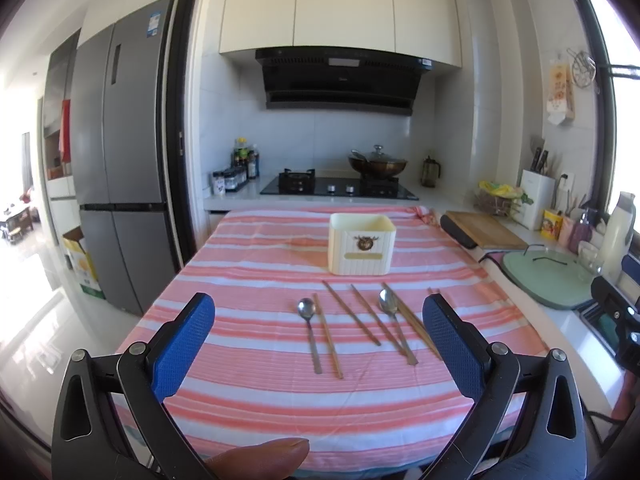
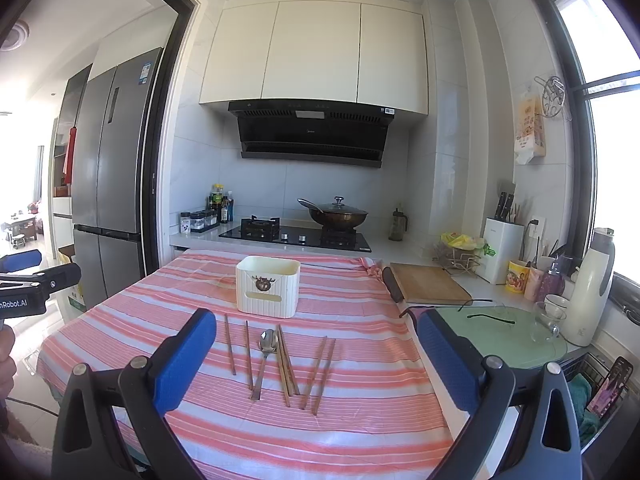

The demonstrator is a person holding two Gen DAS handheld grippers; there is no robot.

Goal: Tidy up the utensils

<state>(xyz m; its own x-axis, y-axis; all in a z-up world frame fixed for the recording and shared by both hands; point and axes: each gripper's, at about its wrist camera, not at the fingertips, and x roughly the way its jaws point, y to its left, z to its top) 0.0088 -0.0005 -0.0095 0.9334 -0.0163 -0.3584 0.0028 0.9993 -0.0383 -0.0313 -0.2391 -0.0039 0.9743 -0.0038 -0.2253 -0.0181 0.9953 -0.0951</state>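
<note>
Left gripper (image 1: 318, 316), right gripper (image 2: 316, 332): wide, empty

From my seat the tablecloth (image 1: 248, 392) reads as soft matt woven cloth, pink and white stripes with slight wrinkles. The two spoons (image 1: 308, 312) look like polished metal, catching glints. The chopsticks (image 2: 230, 346) appear to be plain matt wood. The far utensil holder (image 1: 361, 244) seems cream plastic, ribbed on its front, with a faint sheen. My grippers' finger pads (image 2: 182, 364) show a blue, rough dimpled texture on matt black frames.
</note>
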